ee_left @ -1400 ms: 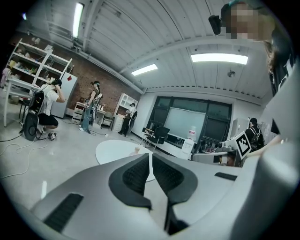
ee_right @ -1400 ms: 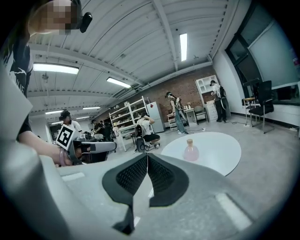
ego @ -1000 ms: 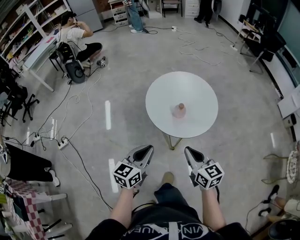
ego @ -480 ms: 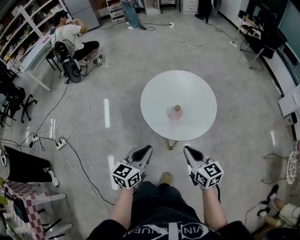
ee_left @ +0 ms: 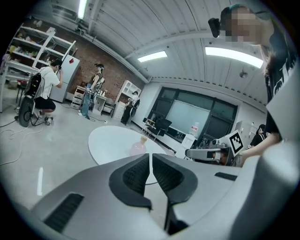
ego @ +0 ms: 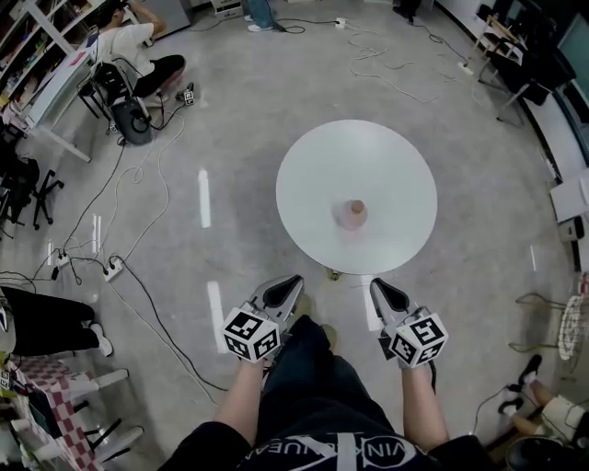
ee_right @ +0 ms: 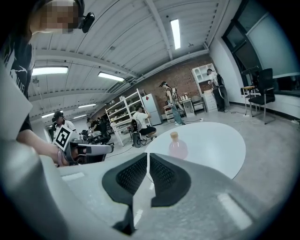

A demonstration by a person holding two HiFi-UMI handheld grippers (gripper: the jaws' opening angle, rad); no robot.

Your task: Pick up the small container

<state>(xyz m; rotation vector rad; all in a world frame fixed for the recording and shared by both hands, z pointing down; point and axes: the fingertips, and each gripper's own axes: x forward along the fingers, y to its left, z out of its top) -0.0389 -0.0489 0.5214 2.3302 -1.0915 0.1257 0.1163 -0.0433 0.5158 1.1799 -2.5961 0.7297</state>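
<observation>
small container (ego: 352,213) upright on the round white surface (ego: 396,156), a little nearer the front edge than the middle, alone there. pale pink body, tan cap.

left gripper (ego: 294,280) held low in front of the body, short of the surface's near edge and well apart from the container. jaws pressed together tip to tip, only a hairline slit between the ribbed pads, nothing between them. in the left gripper view, container visible beyond the tips, just left of the slit, far off on the surface.

right gripper (ego: 376,284) beside the left at about the same height, likewise short of the surface and well apart from the container. jaws closed tight as well, nothing in their grip. in the right gripper view, container visible past the closed tips, up and to the right of them.

marker cubes of both grippers turned up toward the head camera. dark trousers (ego: 304,368) between the two forearms.

grey floor (ego: 230,110) all round the surface. power strip (ego: 112,268) on it at the left. seated person (ego: 138,51) at the top left, near shelves (ego: 32,28).
</observation>
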